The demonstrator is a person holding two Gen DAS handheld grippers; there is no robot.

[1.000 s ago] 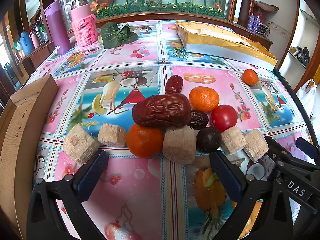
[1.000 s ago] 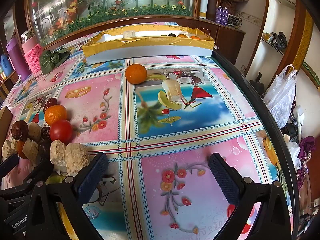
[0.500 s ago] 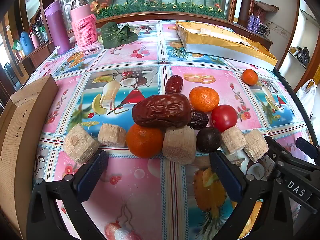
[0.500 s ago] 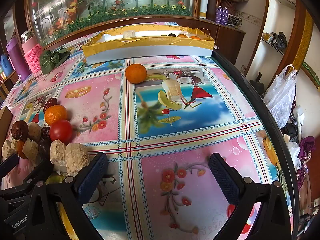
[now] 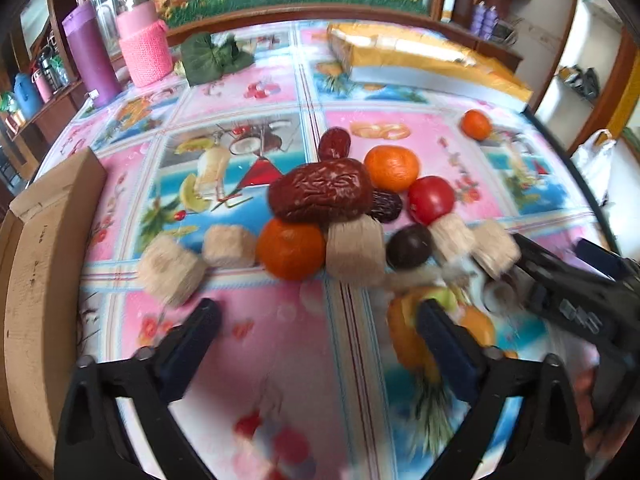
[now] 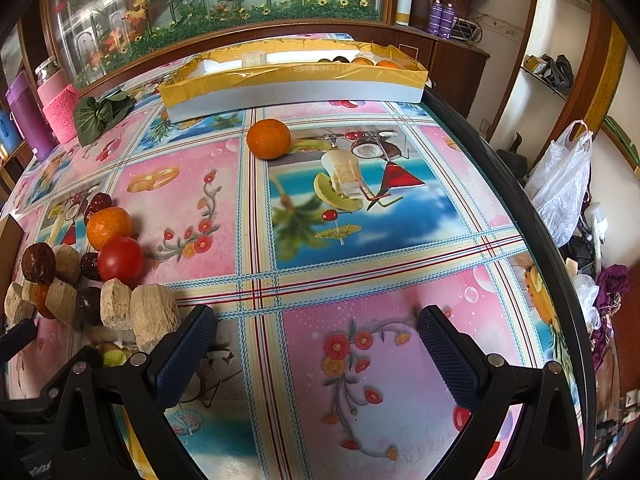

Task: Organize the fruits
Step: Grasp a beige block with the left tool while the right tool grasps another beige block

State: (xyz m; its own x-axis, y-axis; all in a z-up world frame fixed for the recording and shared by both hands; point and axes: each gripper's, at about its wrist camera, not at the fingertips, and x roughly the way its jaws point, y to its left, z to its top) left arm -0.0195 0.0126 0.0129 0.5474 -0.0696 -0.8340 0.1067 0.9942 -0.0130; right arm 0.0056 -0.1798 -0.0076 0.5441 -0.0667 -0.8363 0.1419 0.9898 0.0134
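A heap of fruit lies on the patterned tablecloth: a big wrinkled red date (image 5: 320, 192) rests on a tangerine (image 5: 291, 249) and a beige block (image 5: 355, 249). Beside them are a second tangerine (image 5: 392, 168), a red tomato (image 5: 431, 200), a dark round fruit (image 5: 409, 246) and several more beige blocks. My left gripper (image 5: 316, 332) hovers just short of the heap, its jaws wide but closing with nothing between them. My right gripper (image 6: 318, 340) stands open over bare cloth, right of the heap (image 6: 80, 276). A lone tangerine (image 6: 268, 138) sits farther back.
A long yellow-lined box (image 6: 296, 80) holding some fruit stands at the far edge. A cardboard box (image 5: 44, 280) rises at the left. A purple flask (image 5: 90, 54), a pink knitted jar (image 5: 146, 50) and green leaves (image 5: 214, 58) stand at the back left. The table edge (image 6: 532, 220) curves along the right.
The left wrist view has shifted and blurred slightly, with the heap a little higher in frame. The left jaws have narrowed a little. The right gripper has not moved.
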